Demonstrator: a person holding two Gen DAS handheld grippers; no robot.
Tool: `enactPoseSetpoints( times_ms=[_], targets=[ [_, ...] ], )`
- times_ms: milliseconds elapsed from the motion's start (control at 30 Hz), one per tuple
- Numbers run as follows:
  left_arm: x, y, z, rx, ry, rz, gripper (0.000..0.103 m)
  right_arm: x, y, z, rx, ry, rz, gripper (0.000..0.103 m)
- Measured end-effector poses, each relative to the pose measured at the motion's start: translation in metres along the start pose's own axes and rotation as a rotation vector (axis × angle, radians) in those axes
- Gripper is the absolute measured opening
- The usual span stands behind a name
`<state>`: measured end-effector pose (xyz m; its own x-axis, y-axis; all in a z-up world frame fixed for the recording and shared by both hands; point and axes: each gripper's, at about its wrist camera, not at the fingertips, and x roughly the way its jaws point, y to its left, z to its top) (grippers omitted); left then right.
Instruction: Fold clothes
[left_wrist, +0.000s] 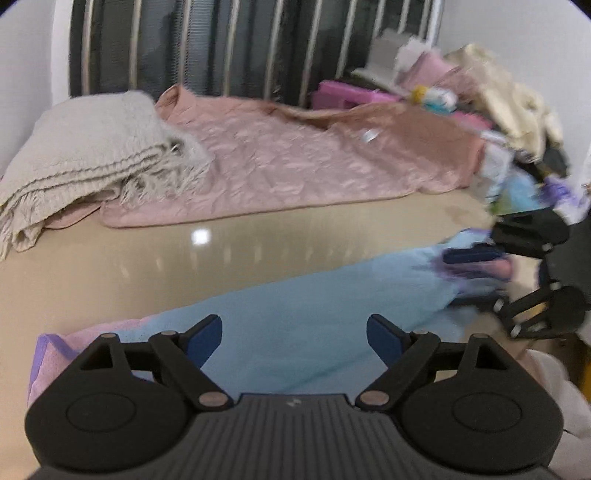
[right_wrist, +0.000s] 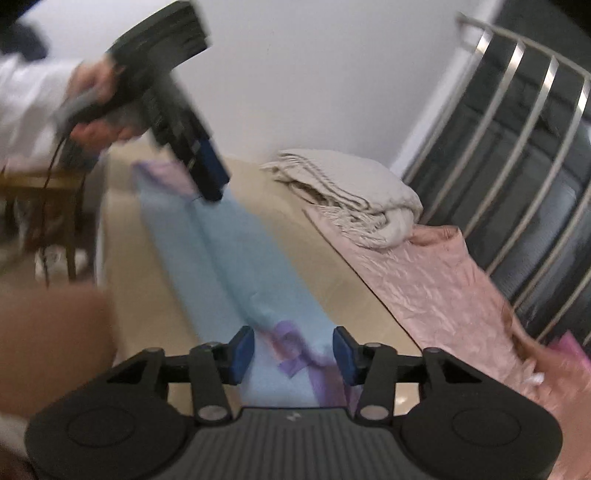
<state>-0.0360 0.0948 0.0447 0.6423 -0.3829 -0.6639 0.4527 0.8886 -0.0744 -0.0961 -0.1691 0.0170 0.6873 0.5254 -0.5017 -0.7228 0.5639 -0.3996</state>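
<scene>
A long light blue garment (left_wrist: 314, 314) with pink and purple trim lies stretched out on the glossy beige surface (left_wrist: 147, 266). My left gripper (left_wrist: 294, 341) hovers open over its pink and purple end, with nothing between the fingers. In the right wrist view a hand holds the left gripper (right_wrist: 210, 184) above the far end of the garment (right_wrist: 229, 258). My right gripper (right_wrist: 293, 350) stands partly open over the near end. Purple trim lies between its blue pads (right_wrist: 242, 349), which do not press on it. The right gripper (left_wrist: 476, 275) also shows blurred at the right edge.
A folded beige fringed blanket (left_wrist: 85, 158) rests on a pink quilted cover (left_wrist: 288, 162) in front of metal headboard bars (right_wrist: 517, 147). A messy pile of clothes and packets (left_wrist: 498, 110) fills the far right. A wooden stool (right_wrist: 55, 206) and shoes stand beyond the surface's edge.
</scene>
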Motion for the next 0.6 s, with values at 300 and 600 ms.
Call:
enactPoseSetpoints(
  times_ms=[300,600],
  targets=[
    [0.014,0.007,-0.017,-0.012,0.070,0.018,0.089,-0.001,0.044,-0.024,-0.321,0.073,-0.179,0.008],
    [0.013,-0.021,0.009,-0.052,-0.015,0.035,0.091,-0.046,-0.006,-0.018,0.479,-0.076,-0.160,0.022]
  ],
)
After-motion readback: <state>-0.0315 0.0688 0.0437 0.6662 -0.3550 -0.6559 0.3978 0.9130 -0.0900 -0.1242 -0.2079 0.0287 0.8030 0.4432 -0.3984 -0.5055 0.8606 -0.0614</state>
